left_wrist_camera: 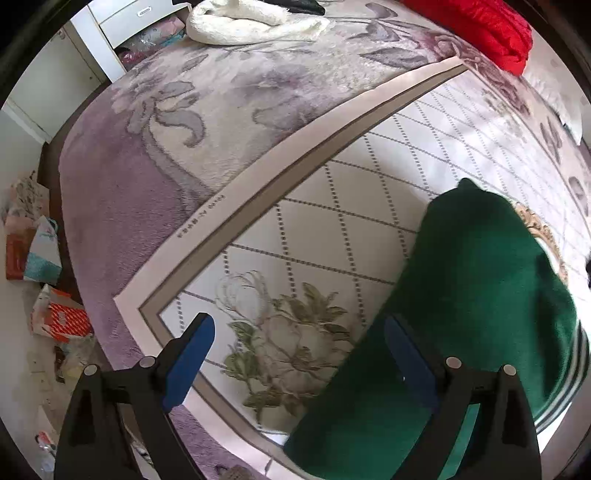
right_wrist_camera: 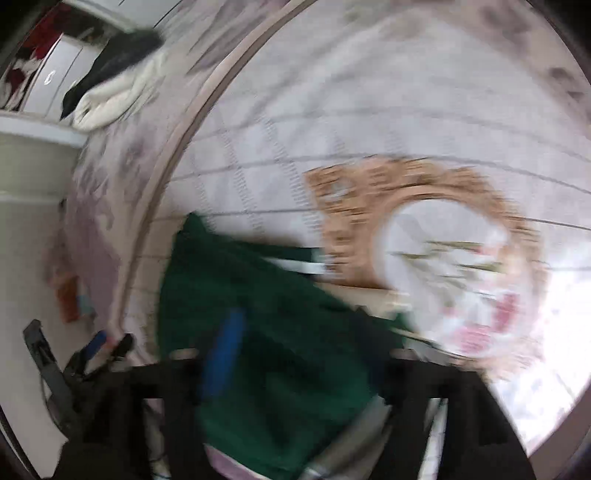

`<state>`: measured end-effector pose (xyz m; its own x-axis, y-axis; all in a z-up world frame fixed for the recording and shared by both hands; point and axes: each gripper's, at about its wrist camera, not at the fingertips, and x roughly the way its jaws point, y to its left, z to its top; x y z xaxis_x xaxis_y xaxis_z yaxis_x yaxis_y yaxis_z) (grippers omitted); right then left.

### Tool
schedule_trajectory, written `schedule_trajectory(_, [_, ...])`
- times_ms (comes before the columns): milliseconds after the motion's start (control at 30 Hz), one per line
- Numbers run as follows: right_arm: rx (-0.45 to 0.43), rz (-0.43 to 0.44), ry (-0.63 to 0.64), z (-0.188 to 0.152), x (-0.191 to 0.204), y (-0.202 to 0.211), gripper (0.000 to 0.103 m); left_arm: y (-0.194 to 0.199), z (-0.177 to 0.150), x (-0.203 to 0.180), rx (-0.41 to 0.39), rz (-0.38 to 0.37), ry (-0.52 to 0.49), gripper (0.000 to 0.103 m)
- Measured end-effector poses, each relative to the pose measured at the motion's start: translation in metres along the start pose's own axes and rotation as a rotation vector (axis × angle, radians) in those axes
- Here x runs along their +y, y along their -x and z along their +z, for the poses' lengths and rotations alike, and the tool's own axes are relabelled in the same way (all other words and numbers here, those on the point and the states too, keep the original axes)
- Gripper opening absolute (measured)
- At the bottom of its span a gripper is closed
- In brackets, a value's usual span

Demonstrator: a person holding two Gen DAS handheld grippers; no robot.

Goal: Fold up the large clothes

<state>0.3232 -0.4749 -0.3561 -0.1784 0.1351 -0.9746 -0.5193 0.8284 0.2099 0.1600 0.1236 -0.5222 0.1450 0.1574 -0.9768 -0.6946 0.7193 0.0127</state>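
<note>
A big bed fills the room, covered with a purple flowered blanket (left_wrist_camera: 155, 122). Over the blanket lies a pale mat (left_wrist_camera: 332, 206) with a diamond grid, a printed flower and a wide beige border. On the mat, toward its near corner, sits the green garment (left_wrist_camera: 476, 280), bunched in a thick heap with a white-striped hem showing at its edge; in the right wrist view the same green garment (right_wrist_camera: 258, 332) spreads below a tan ring pattern on the mat (right_wrist_camera: 332, 110).

Far across the bed rest a red garment (left_wrist_camera: 484, 26) and a cream towel (left_wrist_camera: 251, 22), well apart from the green one. A white cabinet (left_wrist_camera: 122, 22) stands beyond the bed, and bags (left_wrist_camera: 37, 251) litter the floor beside it.

The left gripper (left_wrist_camera: 299, 354) hangs over the mat's corner with its blue-padded fingers spread wide, the right-hand finger over the green cloth, nothing pinched between them. The right gripper (right_wrist_camera: 306, 354) is badly blurred; its fingers appear apart above the green cloth, but I cannot tell whether they grip it.
</note>
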Motion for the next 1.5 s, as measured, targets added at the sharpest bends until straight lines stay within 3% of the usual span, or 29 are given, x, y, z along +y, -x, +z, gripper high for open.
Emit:
schedule_trajectory(100, [0.02,-0.08,-0.074,-0.025,-0.024,0.015,0.077,0.001,-0.001,-0.018,0.001,-0.031,-0.011,0.095])
schedule_trajectory(233, [0.121,0.008,-0.245,-0.055,-0.066,-0.018,0.076,0.004,-0.005,-0.042,-0.006,-0.049,-0.056,0.095])
schedule_trajectory(267, [0.136,0.045,-0.281,-0.062,-0.067,-0.033,0.056,0.005,-0.007,-0.047,-0.008,-0.049,-0.069,0.095])
schedule_trajectory(333, [0.06,0.075,-0.343,-0.074,-0.074,-0.031,0.009,0.006,-0.012,-0.055,-0.009,-0.042,-0.098,0.095])
schedule_trajectory(467, [-0.229,0.054,-0.343,-0.09,-0.068,0.011,0.009,-0.001,-0.024,-0.063,0.014,-0.022,-0.139,0.095])
schedule_trajectory(500, [-0.244,0.02,-0.332,-0.091,-0.07,0.006,0.009,-0.003,-0.027,-0.065,0.022,-0.018,-0.144,0.095])
schedule_trajectory(567, [-0.168,-0.022,-0.32,-0.086,-0.079,-0.028,0.011,-0.005,-0.033,-0.068,0.038,-0.013,-0.156,0.095])
schedule_trajectory(633, [-0.098,0.072,-0.409,-0.087,-0.102,-0.042,0.016,-0.003,-0.038,-0.069,0.036,-0.013,-0.165,0.095])
schedule_trajectory(700, [-0.088,0.123,-0.45,-0.093,-0.113,-0.033,0.035,0.001,-0.043,-0.07,0.03,-0.007,-0.175,0.095])
schedule_trajectory(767, [-0.098,0.113,-0.468,-0.104,-0.123,-0.01,0.065,0.001,-0.048,-0.073,0.04,-0.013,-0.175,0.095])
schedule_trajectory(800, [-0.117,0.111,-0.478,-0.114,-0.126,0.002,0.068,0.0,-0.049,-0.075,0.045,-0.018,-0.173,0.095])
schedule_trajectory(933, [-0.127,0.078,-0.468,-0.152,-0.129,0.03,0.069,0.001,-0.055,-0.091,0.04,-0.018,-0.209,0.095])
schedule_trajectory(1033, [-0.168,0.099,-0.328,-0.176,-0.088,0.048,0.068,-0.002,-0.057,-0.102,0.044,-0.021,-0.236,0.095])
schedule_trajectory(1167, [-0.121,0.143,-0.216,-0.168,-0.045,0.016,0.064,-0.004,-0.057,-0.109,0.038,0.011,-0.289,0.095])
schedule_trajectory(1233, [-0.093,0.039,-0.168,-0.157,-0.034,-0.013,0.064,-0.005,-0.057,-0.108,0.03,0.04,-0.304,0.095])
schedule_trajectory(1267, [-0.032,-0.043,-0.151,-0.149,-0.035,-0.038,0.064,-0.007,-0.056,-0.106,0.032,0.054,-0.308,0.095])
schedule_trajectory(1333, [0.067,-0.021,-0.207,-0.142,-0.049,-0.075,0.066,-0.012,-0.055,-0.102,0.052,0.065,-0.3,0.095])
schedule_trajectory(1500, [0.07,-0.049,-0.21,-0.143,-0.047,-0.064,0.067,-0.009,-0.052,-0.095,0.052,0.071,-0.284,0.095])
